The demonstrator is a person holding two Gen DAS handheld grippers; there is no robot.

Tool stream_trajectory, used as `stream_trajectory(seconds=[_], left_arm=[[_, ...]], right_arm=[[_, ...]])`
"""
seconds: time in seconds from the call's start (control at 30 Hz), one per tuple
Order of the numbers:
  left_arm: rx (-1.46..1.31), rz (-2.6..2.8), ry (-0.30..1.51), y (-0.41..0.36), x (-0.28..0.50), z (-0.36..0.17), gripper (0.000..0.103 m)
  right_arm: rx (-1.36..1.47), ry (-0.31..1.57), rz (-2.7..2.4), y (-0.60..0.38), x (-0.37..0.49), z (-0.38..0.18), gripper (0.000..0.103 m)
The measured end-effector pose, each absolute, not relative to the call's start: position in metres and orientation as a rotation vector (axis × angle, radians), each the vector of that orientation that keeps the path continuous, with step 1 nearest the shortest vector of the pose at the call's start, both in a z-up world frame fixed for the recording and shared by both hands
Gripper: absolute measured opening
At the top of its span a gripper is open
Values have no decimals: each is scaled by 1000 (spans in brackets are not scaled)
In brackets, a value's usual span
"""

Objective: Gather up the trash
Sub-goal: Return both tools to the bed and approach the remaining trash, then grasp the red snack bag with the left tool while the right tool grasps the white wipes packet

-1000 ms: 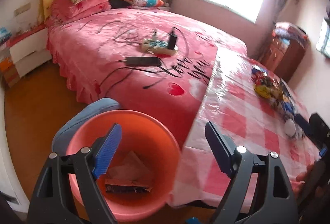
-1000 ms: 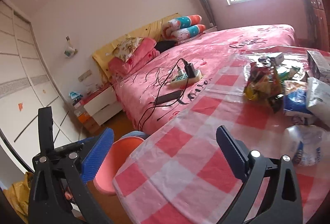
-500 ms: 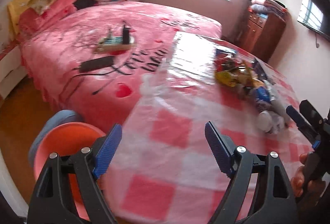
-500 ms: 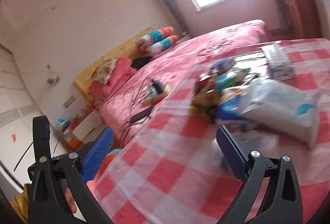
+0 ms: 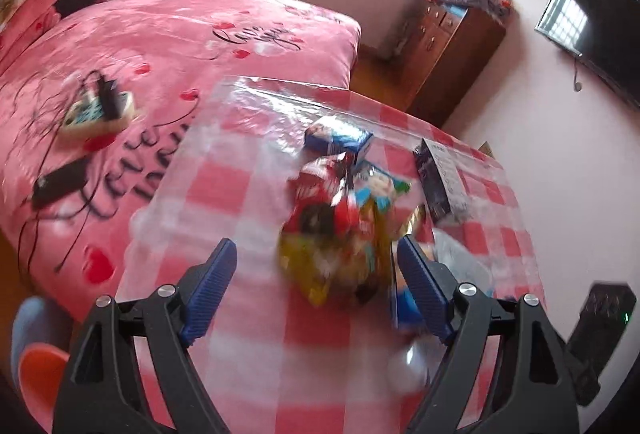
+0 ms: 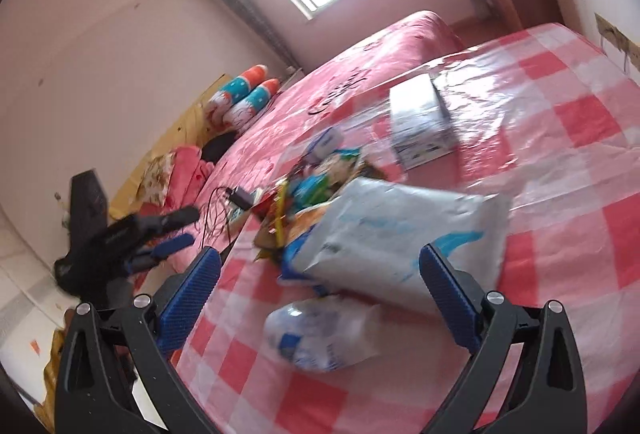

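A heap of colourful snack wrappers [image 5: 340, 234] lies on the red-and-white checked table [image 5: 224, 186]. My left gripper [image 5: 316, 290] is open and empty just short of the heap. In the right wrist view the heap [image 6: 316, 186] lies beyond a grey-white plastic mailer bag [image 6: 400, 234] and a crumpled clear bottle wrapper [image 6: 320, 330]. My right gripper [image 6: 320, 294] is open and empty, its jaws either side of the mailer and the clear wrapper. The orange bin [image 5: 36, 374] shows at the lower left edge. The left gripper [image 6: 160, 234] shows in the right wrist view.
A dark box [image 5: 440, 182] and a blue packet [image 5: 340, 138] lie past the heap. A white box [image 6: 420, 122] lies farther on the table. The pink bed [image 5: 160, 54] holds a power strip [image 5: 96, 110] and cables. A wooden cabinet [image 5: 452, 50] stands by the far wall.
Both grippers have swung from the bin side toward the trash heap on the table and come closer to it. The bin has slid to the left wrist view's corner. Both stay open.
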State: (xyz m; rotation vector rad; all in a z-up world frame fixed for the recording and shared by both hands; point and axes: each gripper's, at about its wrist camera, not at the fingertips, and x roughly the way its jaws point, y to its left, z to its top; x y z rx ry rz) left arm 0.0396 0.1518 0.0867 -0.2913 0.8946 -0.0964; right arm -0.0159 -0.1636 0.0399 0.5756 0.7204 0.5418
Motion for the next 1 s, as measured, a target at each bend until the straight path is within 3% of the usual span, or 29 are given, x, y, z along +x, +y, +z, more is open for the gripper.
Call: stream_trajectory(seconds=[0.37,0.4,0.47,0.7,1.0], left_arm=[[-286,-117,1057,136,136,48,79],[-285,-116,1070,135,140,44,76],[-285,-104,1089,136,146,37,61],[-311,-109,1091,135,146,25,50],[-301,-147,1088,124,102,24,48]], right_arm=[[607,763,514,-205,16,28,97],[615,773,507,-207,17,26,96],[631,804,502,-210,20,21,82],[612,857,509,-206,26,14,80],[478,954,648,-174,14,20,80]])
